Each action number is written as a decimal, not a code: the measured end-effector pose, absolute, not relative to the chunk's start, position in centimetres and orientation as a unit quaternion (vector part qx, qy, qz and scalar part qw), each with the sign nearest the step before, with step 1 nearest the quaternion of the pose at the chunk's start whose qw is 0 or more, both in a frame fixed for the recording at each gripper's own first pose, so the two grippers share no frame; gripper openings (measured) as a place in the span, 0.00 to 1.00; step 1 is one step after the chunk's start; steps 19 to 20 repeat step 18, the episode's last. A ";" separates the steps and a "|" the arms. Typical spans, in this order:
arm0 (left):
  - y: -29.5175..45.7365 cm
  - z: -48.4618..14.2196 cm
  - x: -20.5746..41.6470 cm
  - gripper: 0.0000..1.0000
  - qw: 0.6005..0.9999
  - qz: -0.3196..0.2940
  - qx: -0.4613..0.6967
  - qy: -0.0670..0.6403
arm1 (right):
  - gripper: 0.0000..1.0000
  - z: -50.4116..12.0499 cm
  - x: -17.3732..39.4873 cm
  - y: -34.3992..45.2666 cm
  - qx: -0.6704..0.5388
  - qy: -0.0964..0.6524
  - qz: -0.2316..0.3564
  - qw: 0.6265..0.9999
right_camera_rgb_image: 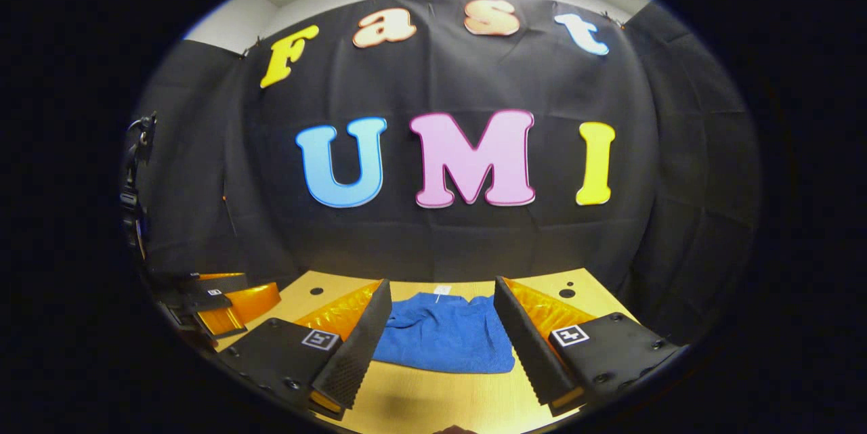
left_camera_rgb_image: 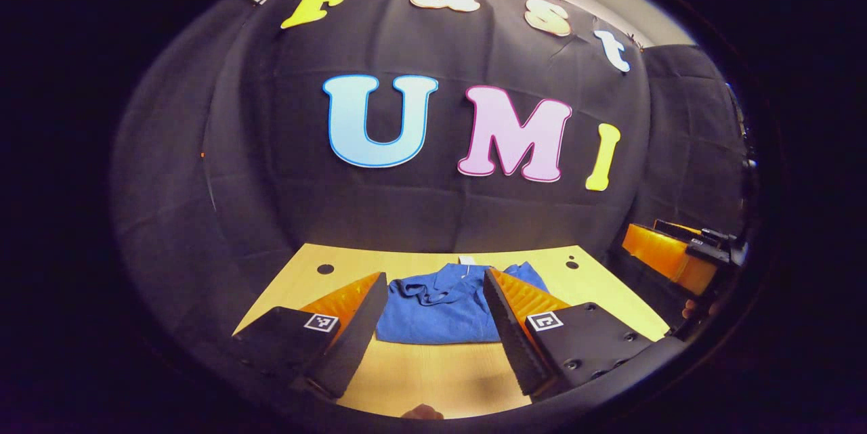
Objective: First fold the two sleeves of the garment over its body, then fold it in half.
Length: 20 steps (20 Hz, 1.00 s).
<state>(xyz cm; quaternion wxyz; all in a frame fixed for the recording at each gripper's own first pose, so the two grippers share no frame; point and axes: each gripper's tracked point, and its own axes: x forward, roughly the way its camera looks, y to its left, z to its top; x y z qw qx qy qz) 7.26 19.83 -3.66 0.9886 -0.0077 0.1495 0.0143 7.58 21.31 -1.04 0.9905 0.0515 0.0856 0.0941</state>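
we have the blue garment [left_camera_rgb_image: 440, 315] lying flat on the wooden counter [left_camera_rgb_image: 433, 373], straight ahead of both pairs of tongs and a little beyond their tips, with a bare strip of counter between. it looks already gathered in: in the left gripper view there are bunched folds across its upper part and a flap of blue at its far right corner, so we judge the sleeves may be over the body, though we cannot be sure from here. a small white tag [right_camera_rgb_image: 441, 290] sits at its far edge, so collar end points away from us and the near hem runs side to side.

our left tongs [left_camera_rgb_image: 433, 315] stand wide open and hold nothing; our right tongs [right_camera_rgb_image: 440, 326] are likewise spread wide and empty. both hover above the counter near its front edge.

in the right gripper view the cloth [right_camera_rgb_image: 443, 336] sits centred between the fingers; in the left gripper view it is just as central, so neither hand is clearly nearer.

if the halving is next, each hand would take one near corner of the hem and carry it away toward the tag.

nothing lies between tongs and cloth. two small dark holes [left_camera_rgb_image: 326, 269] mark the counter's far corners.
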 end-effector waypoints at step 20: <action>18.6 0.7 0.3 0.82 0.996 -0.002 -0.011 0.087 | 0.86 4.8 -1.1 23.4 0.018 0.012 0.089 0.996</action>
